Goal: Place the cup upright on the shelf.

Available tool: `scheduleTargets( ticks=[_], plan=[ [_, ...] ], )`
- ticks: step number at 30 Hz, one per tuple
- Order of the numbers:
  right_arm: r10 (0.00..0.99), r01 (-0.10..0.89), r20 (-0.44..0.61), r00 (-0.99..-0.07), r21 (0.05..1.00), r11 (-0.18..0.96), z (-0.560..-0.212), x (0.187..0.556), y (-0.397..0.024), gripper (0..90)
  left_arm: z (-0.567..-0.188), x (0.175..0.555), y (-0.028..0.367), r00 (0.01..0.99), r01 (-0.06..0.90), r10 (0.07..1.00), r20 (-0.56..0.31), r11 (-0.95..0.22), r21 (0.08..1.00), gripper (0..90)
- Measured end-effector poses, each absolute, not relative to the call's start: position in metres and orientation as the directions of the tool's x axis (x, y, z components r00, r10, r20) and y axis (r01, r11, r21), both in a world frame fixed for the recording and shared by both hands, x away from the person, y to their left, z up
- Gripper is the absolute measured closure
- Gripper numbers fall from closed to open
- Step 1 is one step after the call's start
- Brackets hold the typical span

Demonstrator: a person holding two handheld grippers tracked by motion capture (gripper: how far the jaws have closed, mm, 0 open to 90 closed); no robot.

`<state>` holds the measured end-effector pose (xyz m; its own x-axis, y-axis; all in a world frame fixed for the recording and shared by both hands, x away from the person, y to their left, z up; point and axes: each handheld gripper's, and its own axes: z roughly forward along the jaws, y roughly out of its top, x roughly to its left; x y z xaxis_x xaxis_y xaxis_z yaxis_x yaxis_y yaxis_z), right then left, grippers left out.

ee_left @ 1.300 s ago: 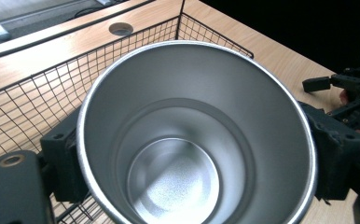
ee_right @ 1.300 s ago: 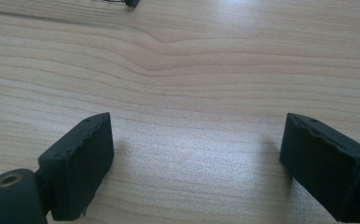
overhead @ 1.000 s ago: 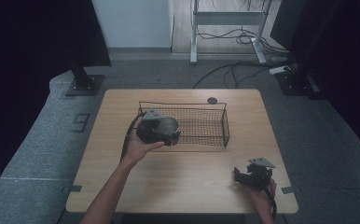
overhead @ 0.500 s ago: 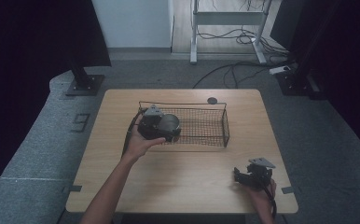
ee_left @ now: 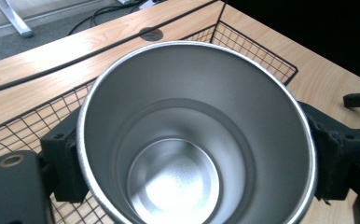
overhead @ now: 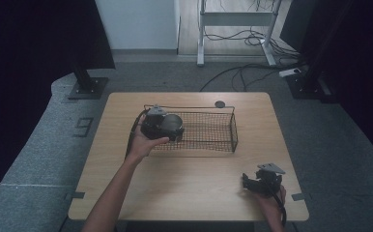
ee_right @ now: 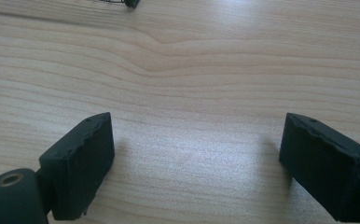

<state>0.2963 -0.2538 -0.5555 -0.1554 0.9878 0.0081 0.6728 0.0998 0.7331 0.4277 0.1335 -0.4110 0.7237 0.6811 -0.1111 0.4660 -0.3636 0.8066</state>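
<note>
Left gripper point(overhead: 167, 126), held in the person's left hand point(overhead: 143, 145), is positioned over the left end of the wire basket point(overhead: 233, 129), which sits on the wooden table point(overhead: 189, 179). Its jaws are clamped against opposite sides of a metal cup point(ee_left: 192, 140); in the left gripper view the cup's open mouth faces the camera, its shiny inside bare, with basket mesh visible behind and below it. Right gripper point(overhead: 259, 182) rests low over the table, well apart from the basket, toward the corner nearest the person's right hand point(overhead: 271, 200). Its jaws stand wide apart with nothing between them but bare wood.
</note>
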Motion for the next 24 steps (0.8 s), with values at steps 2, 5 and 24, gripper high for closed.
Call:
scheduleTargets(
  ticks=[2, 5, 24],
  plan=[
    [0.988, 0.673, 0.008, -0.155, 0.733, 0.1, -0.555, 0.296, -0.254, 9.9, -0.41, 0.43, 0.133, 0.724, 0.463, 0.681, -0.108, -0.364, 0.808, 13.4],
    [0.988, 0.672, 0.008, -0.156, 0.734, 0.1, -0.556, 0.297, -0.254, 10.0, -0.408, 0.433, 0.132, 0.727, 0.458, 0.679, -0.106, -0.363, 0.812, 13.4],
    [0.988, 0.671, 0.009, -0.156, 0.734, 0.099, -0.556, 0.297, -0.254, 10.1, -0.411, 0.458, 0.125, 0.718, 0.469, 0.69, -0.091, -0.383, 0.796, 13.4]
  ],
)
